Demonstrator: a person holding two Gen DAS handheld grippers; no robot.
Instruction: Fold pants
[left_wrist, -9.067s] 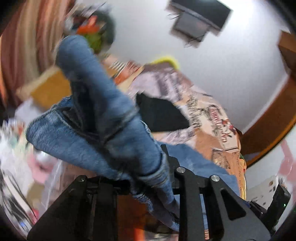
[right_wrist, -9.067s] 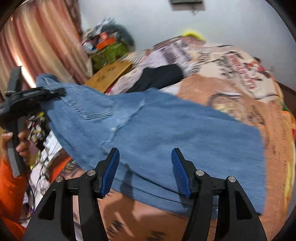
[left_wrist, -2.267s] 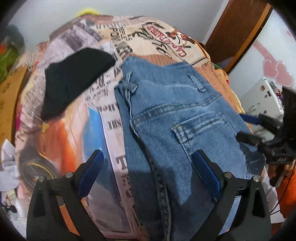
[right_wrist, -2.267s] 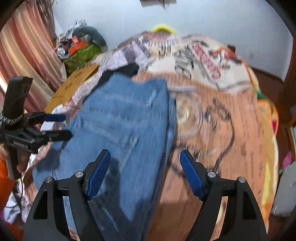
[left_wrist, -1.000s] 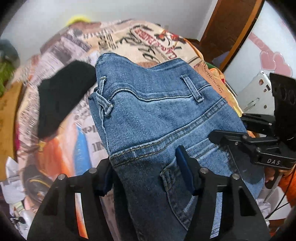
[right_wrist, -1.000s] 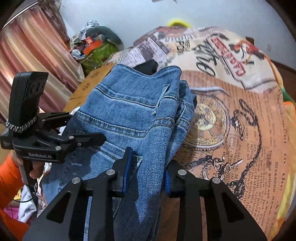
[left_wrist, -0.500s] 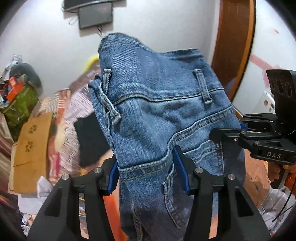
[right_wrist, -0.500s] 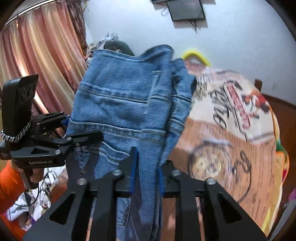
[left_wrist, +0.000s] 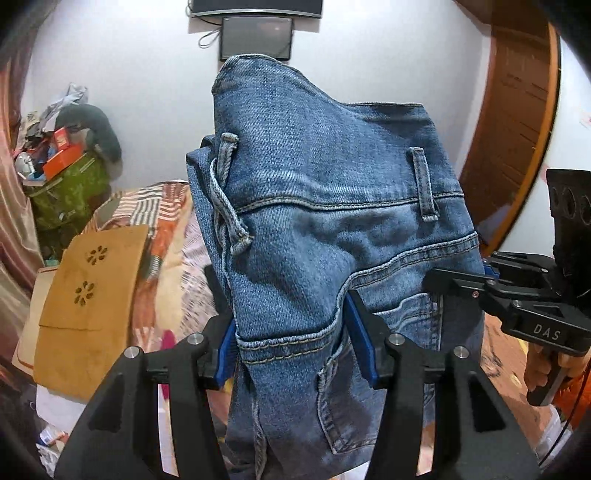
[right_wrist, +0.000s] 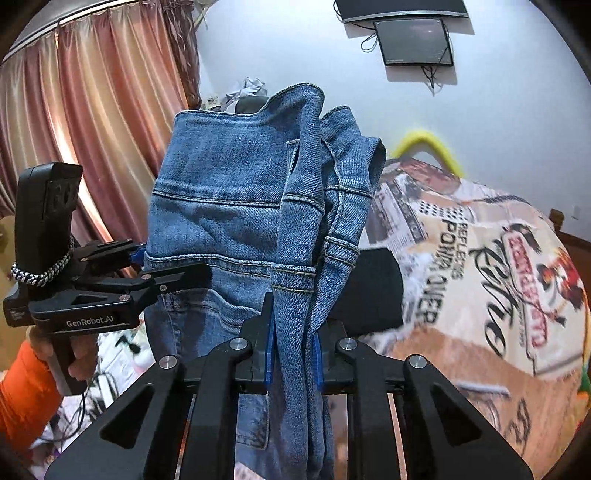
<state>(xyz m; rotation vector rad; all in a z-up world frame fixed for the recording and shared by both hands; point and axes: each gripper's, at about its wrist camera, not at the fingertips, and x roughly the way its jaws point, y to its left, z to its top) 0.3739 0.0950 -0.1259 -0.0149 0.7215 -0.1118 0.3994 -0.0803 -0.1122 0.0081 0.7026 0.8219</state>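
Both tongs clamp the blue jeans (left_wrist: 332, 229) aloft, left gripper (left_wrist: 293, 350) and right gripper (right_wrist: 293, 343) pinching just below the waistband, heavy floppy denim best held at those thick stitched seams.

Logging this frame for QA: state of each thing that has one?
left gripper: shut on jeans
right gripper: shut on jeans
jeans: folded, lifted off the bed, waistband up
wall screen: dark
curtain: drawn
black garment: lying on bed

The jeans (left_wrist: 332, 240) run off both views' lower edges.
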